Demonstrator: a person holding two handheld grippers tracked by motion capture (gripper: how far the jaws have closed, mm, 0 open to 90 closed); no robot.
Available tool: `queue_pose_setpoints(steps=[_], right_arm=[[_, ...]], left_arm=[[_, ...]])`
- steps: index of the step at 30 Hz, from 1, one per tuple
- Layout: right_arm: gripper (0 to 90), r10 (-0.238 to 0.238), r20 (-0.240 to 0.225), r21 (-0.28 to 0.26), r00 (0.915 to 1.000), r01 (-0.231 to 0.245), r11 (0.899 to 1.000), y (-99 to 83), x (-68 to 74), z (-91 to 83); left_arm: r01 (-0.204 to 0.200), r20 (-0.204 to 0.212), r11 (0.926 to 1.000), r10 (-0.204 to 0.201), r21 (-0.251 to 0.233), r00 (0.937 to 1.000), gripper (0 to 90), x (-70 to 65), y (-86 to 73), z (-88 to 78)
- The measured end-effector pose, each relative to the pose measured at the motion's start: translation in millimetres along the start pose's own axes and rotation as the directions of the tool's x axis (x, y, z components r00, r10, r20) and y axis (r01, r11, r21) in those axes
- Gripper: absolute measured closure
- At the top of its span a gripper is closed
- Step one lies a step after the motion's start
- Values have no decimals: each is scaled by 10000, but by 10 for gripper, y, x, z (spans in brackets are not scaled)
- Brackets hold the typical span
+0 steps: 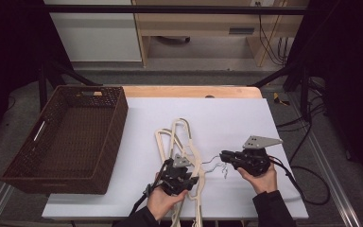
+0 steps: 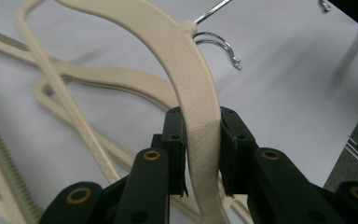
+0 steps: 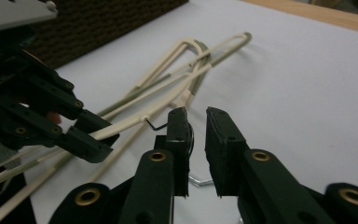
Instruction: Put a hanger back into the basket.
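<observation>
Jaws of the left gripper (image 2: 203,154) clamp a cream hanger (image 2: 186,70). Right gripper (image 3: 196,135) jaws stand slightly apart, holding nothing.

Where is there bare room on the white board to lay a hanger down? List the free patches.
Free: the far stretch of the white board between the wicker basket and its right edge; also the near strip below the basket. Crowded: the middle, where the cream hangers pile between left gripper and right gripper.

lower ends of cream hangers (image 1: 185,142) cut off at bottom edge, wire hooks (image 1: 217,165) too small to separate, basket (image 1: 28,179) near wall hiding its floor
</observation>
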State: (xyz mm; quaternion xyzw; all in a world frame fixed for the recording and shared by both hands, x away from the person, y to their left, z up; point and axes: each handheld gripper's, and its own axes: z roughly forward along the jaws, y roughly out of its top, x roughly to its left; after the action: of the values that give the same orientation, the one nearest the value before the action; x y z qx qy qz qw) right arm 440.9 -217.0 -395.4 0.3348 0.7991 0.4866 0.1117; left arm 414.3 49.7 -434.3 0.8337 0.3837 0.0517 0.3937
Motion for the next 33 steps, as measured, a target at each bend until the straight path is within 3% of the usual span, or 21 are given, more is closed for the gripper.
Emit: queue_pose_setpoints(steps=[4,11,20,24,25,28,31,33], right_arm=[[727,-64,-295,-463,9995,50,9989,37,35,-38],[657,-105,-40,-1052,9999,100,9944,61,34,-139],[589,-94,169,-988,9998,111,9950,32,9,-116],[578,-54,221,-946,9997,75,9955,16,-9,-119],[576,-55,249,-936,9997,78,9956,13,-14,-120],[570,-45,365,-910,9993,78,9958,3,-28,-128],[559,11,378,-943,9993,25,9955,-4,-41,-144],[545,3,425,-992,9991,39,9951,-6,-49,-157]], left_arm=[[-280,-79,9996,280,-1,9996,751,44,-16,-90],[-534,-144,9985,532,-128,9985,757,138,-27,-255],[-1051,-430,9928,1027,-568,9938,785,255,-24,-572],[-1305,-1021,9885,1224,-766,9872,826,293,-13,-725],[-1289,-1088,9886,1201,-773,9868,845,314,-10,-759],[-940,-377,9910,908,-949,9952,865,407,6,-845],[-1303,-1206,9858,1173,-1056,9857,867,419,19,-922],[-1157,-978,9853,1038,-1253,9898,868,473,34,-1001]])
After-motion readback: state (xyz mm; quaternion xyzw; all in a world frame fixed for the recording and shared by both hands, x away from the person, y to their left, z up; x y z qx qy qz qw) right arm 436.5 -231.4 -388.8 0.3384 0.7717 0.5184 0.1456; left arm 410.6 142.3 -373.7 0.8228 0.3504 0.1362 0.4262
